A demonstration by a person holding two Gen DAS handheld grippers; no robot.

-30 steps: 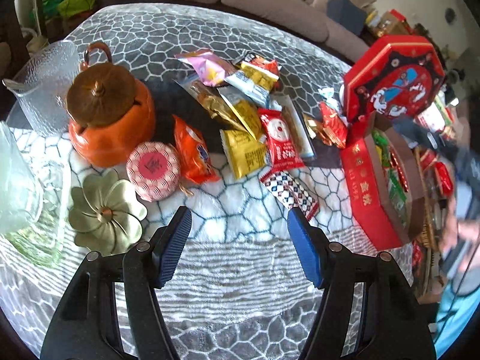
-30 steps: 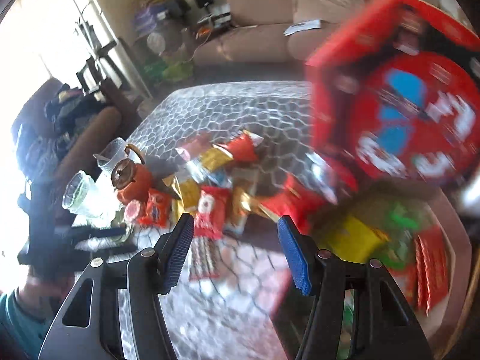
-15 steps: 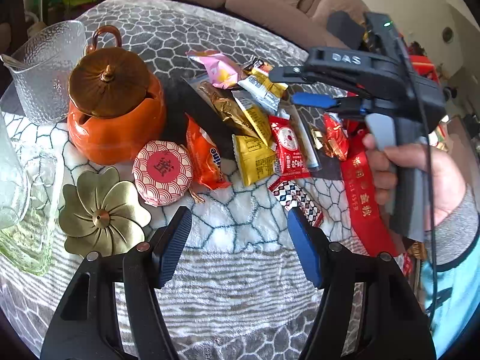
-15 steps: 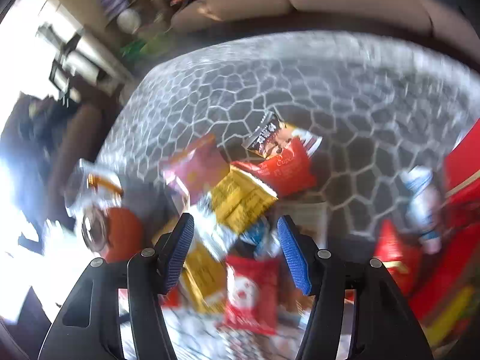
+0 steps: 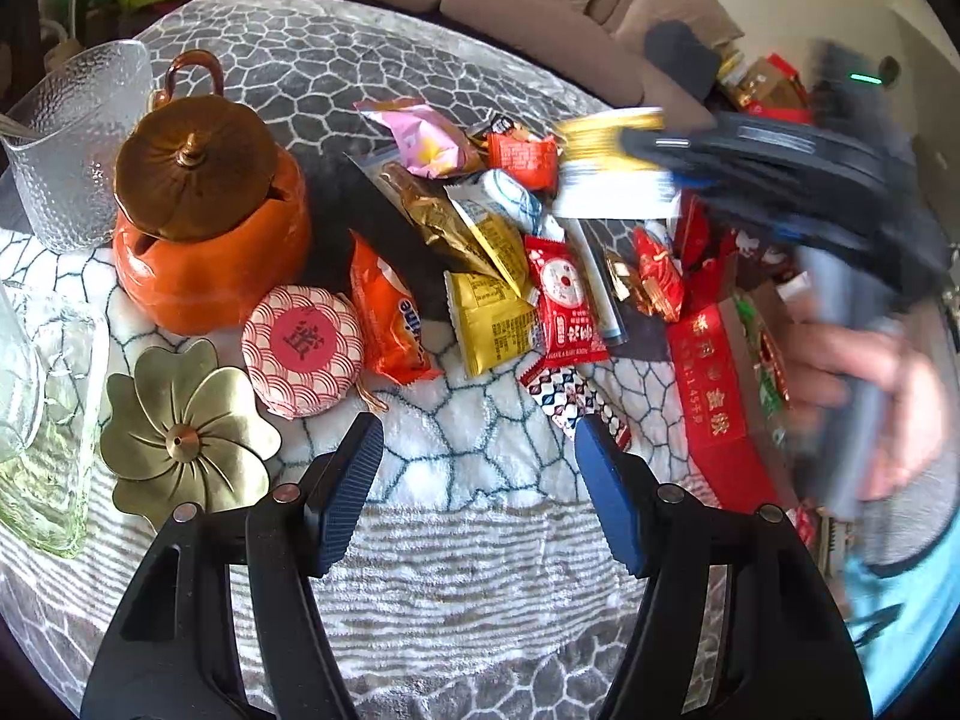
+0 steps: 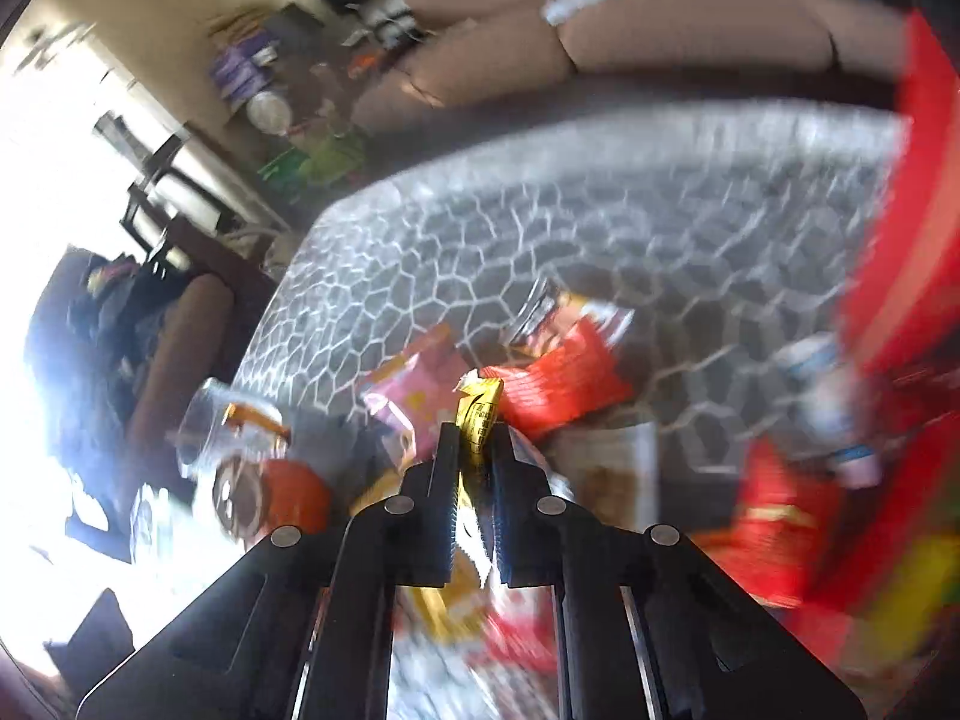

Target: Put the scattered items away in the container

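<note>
Living room, sofa (image 5: 540, 6) at the far side, big table under a grey cobble-pattern cloth (image 5: 468, 540).

Red octagonal box (image 5: 714, 384), the container, sits at the right edge, lid off and partly filled. Orange teapot (image 5: 210, 228), glass jug (image 5: 78, 138) and brass flower dish (image 5: 186, 438) stand at the left, not snack items.

Snack pile (image 5: 504, 264) is mid-table, between teapot and box: pink, gold, yellow and red packets overlapping.

Change: a second ago the right gripper (image 6: 474, 438) was wide apart and nowhere near the far pile. Its jaws have just closed and now pinch a yellow packet (image 6: 480, 414) between the pads. In the left view that packet (image 5: 606, 132) sits at the gripper tips beside the red wrapper, at the far right of the pile. Heavy blur, so I can't tell if it's clear of the table.

Left gripper (image 5: 480, 480) hangs at the near edge, jaws roughly half apart, nothing between them, same as before.

Read: grasp made, carry to the box looks next. Most of the pile is not yet binned.
</note>
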